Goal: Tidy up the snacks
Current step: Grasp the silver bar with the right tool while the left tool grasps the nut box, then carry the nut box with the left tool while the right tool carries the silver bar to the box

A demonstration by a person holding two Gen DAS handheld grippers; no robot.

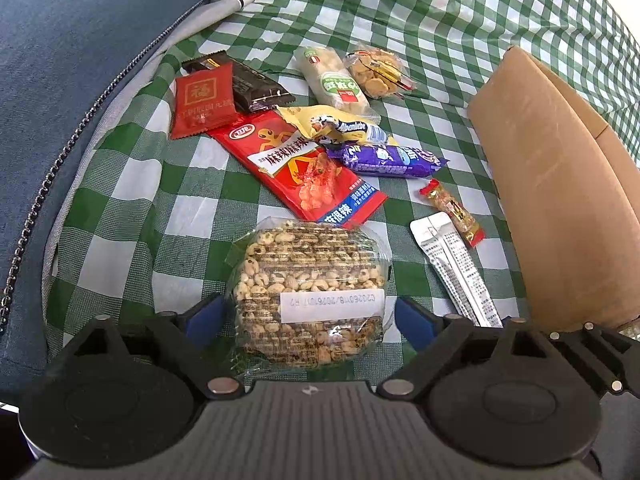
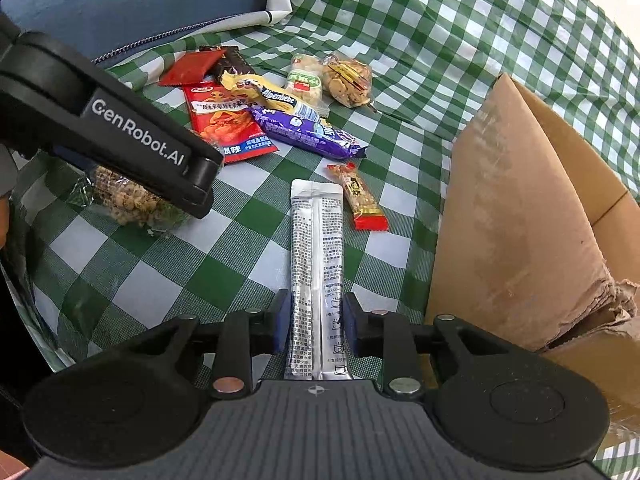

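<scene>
- Left gripper (image 1: 310, 312) poised over a round clear-wrapped puffed-grain cake (image 1: 310, 292), blue-padded jaws set wide on either side of it, pads (image 1: 208, 314) just clear of the wrapper, nothing clamped.
- Right gripper (image 2: 316, 322) closed on the near end of a long silver foil sachet (image 2: 316, 256) printed with small black text, blue pads (image 2: 350, 324) pressed against both long edges.
- Sachet stretched flat on the green-and-white checked tablecloth (image 1: 400, 12), far end pointing toward the heap of snacks.
- Beside that far end, on the box side: a slim red-and-gold wrapped candy bar (image 2: 362, 200), close to the sachet but apart from it.
- Heaped mid-cloth: a long red spicy-snack packet (image 1: 304, 168) with a blue corner, a purple foil wafer packet (image 1: 384, 158) across it, a yellow-and-white Alpenliebe candy wrapper (image 1: 340, 124) touching both.
- Toward the cloth's far edge: a small red square sachet with a gold emblem (image 1: 202, 98) overlapping a dark brown chocolate wrapper (image 1: 250, 80).
- Farther along, side by side and touching: a pale pastry in a white-and-green wrapper (image 1: 334, 80) and a clear bag of small round biscuits (image 1: 378, 70).
- Open brown cardboard box (image 1: 556, 200) at the cloth's right edge (near flap torn and ragged in the right wrist view), inside not visible.
- Blue denim fabric with a metal zip (image 1: 60, 60) along the cloth's left edge.
</scene>
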